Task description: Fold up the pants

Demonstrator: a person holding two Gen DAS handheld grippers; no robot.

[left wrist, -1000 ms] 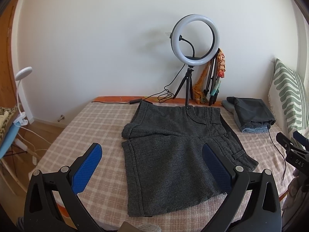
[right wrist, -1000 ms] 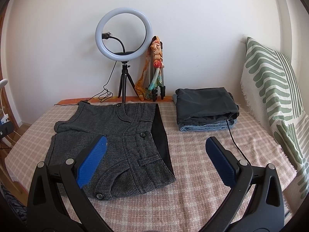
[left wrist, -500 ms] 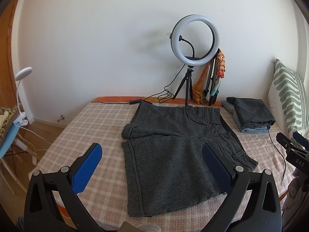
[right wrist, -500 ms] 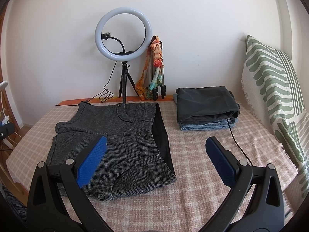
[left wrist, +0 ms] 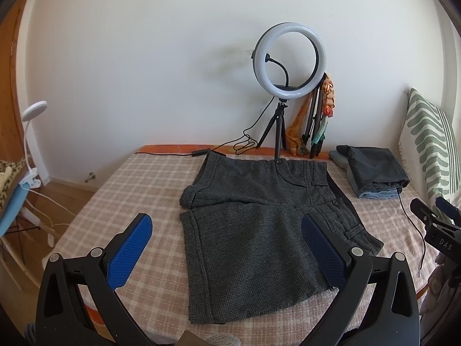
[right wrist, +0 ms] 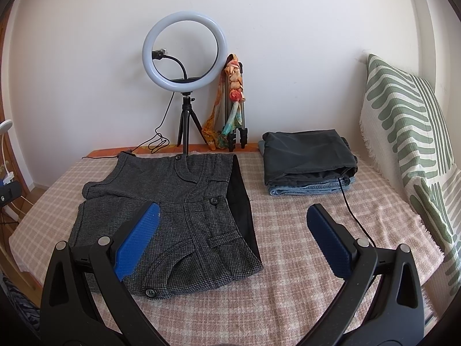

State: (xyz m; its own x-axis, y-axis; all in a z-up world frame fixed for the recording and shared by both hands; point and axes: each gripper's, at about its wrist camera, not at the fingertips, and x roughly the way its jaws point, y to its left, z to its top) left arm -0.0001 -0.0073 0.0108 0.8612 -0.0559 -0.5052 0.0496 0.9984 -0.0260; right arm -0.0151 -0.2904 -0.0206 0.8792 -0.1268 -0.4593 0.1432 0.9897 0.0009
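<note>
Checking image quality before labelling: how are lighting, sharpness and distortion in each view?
Left wrist: even daylight, sharp, ring light throws a soft shadow on the wall, fisheye bends the edges. Right wrist: equally bright and sharp, shorts clear, dark corners, pillow curved by distortion.

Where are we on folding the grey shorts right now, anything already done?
Done: a folded stack already sits at the back right of the bed. In hand: nothing; the left gripper and right gripper are both open and hover above the bed. Left: the grey shorts lie spread out, both legs side by side pointing left, so every fold remains, then probably stacking.
</note>
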